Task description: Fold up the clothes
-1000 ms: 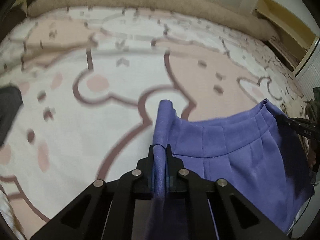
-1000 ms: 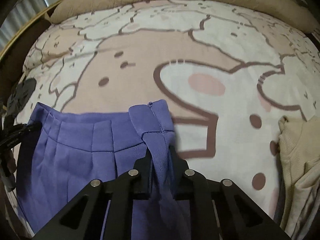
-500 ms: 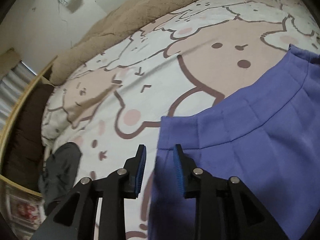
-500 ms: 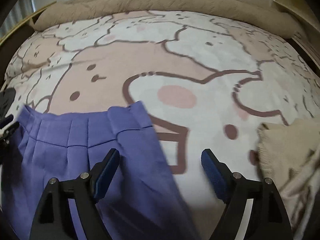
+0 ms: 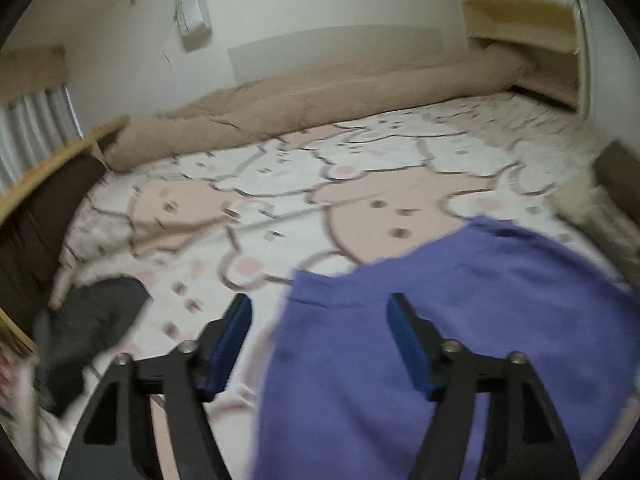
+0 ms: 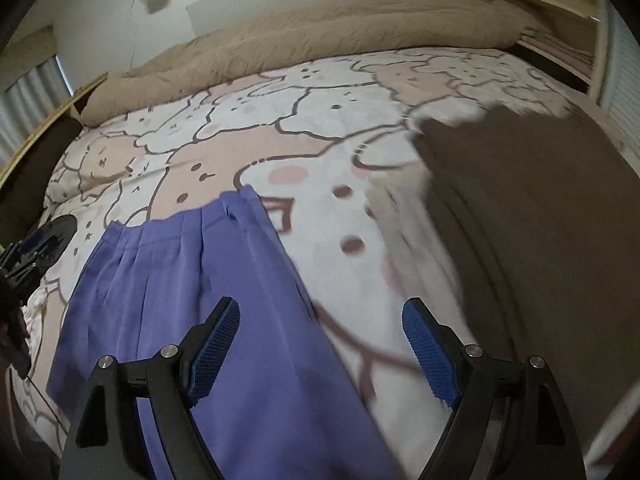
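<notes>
**A:** Right wrist view first: the bed (image 6: pixel 320 112) with its cartoon-animal sheet fills the frame, and the purple garment (image 6: pixel 192 304) lies flat on it through the lower left. Your right tool (image 6: pixel 318 344) hangs above it with the jaws spread wide and nothing between the pads; only its left finger overlaps the cloth's right edge.

**B:** And which way does the cloth run from there?

**A:** Its long axis goes from the bottom of the frame up toward the centre, with the pleated waistband at the upper end. The brown cloth (image 6: pixel 532 240) in the right half is a separate piece, blurred, well apart from the purple one.

**B:** What about your other hand?

**A:** In the left wrist view the garment (image 5: pixel 440 340) sits lower right, waistband edge toward the middle of the frame. Your left tool (image 5: pixel 318 344) is opening, empty, straddling the garment's left edge from above without touching. A dark item (image 5: pixel 92 320) lies lower left, apart.

**B:** So which is nearer?

**A:** Each tool is over its own side edge; I'd judge neither closer. The next fold likely takes the lower end, out of frame, up toward the waistband.

**B:** How does the cloth look?

**A:** Smooth, thin, a few pleats below the band; it should drape limply.
</notes>
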